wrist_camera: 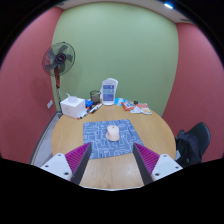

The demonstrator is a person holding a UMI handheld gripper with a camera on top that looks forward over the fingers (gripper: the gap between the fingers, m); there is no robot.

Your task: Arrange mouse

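Nearest the lens, the gripper (112, 160) hangs with fingers spread wide, holding nothing. Ahead, the mouse (113, 132) sits on a blue mat (108, 135); approaching off-centre could nudge it toward the clutter (128, 104) beyond.

Small items (134, 104) beyond the blue mat (108, 133) on the worktop (75, 132) are too small to identify; the mouse (113, 132) atop the mat shows no detail.
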